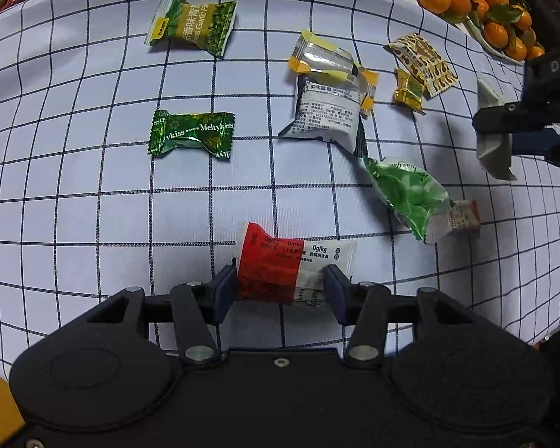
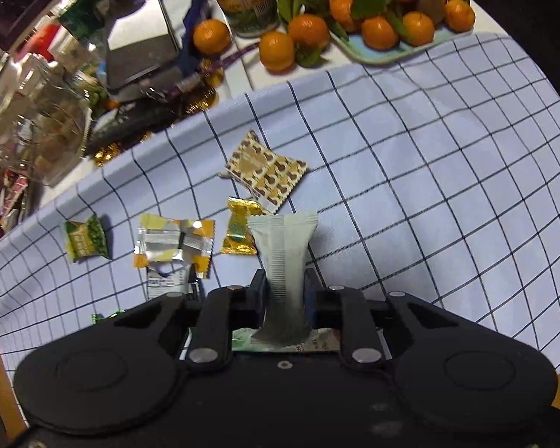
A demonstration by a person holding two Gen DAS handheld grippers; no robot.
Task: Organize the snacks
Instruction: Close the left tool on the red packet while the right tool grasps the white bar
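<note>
Snacks lie scattered on the checked cloth [image 1: 93, 194]. Low centre, the left gripper [image 1: 278, 285] grasps a red-and-white packet [image 1: 280, 265]. The right gripper [image 2: 285, 287] clamps a grey wrapper [image 2: 284, 257] upright. Tangerines [image 2: 384, 3] sit at upper right.

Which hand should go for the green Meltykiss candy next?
Neither is free: the left gripper holds a red-and-white packet, the right gripper a grey packet. Once emptied, probably left: the Meltykiss candy lies nearer it on the checked cloth.
</note>
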